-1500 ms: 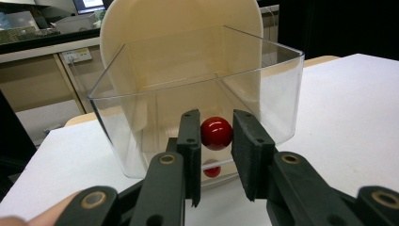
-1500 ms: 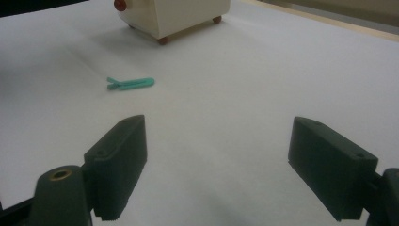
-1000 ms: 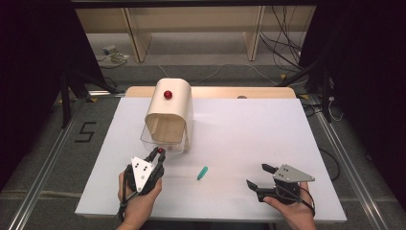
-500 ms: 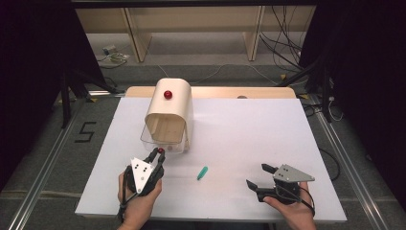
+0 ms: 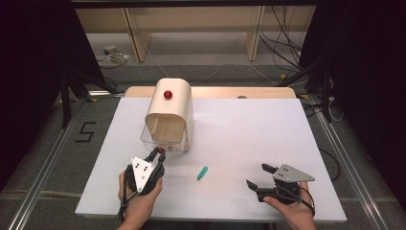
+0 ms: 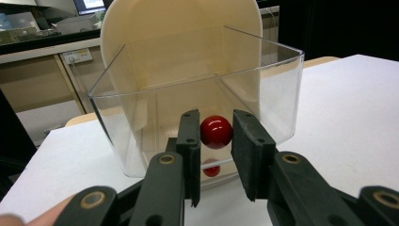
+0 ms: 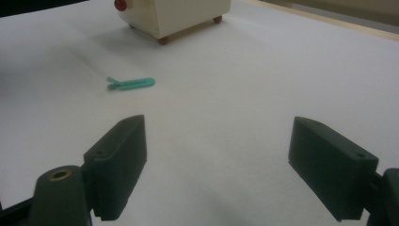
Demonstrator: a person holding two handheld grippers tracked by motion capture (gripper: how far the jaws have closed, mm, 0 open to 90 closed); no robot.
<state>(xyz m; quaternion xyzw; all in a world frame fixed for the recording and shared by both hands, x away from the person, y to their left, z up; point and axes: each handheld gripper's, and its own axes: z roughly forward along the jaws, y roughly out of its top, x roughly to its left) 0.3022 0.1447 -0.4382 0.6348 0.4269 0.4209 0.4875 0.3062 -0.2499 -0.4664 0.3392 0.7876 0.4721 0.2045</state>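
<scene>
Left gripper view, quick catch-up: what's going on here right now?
A person holds a tool in each hand at a white table. The left tool is closed on the red knob at the front of a clear drawer, which stands pulled out of a cream box. The right tool rests open over bare table, holding nothing. A small teal clip lies on the table between the two tools, untouched.
</scene>
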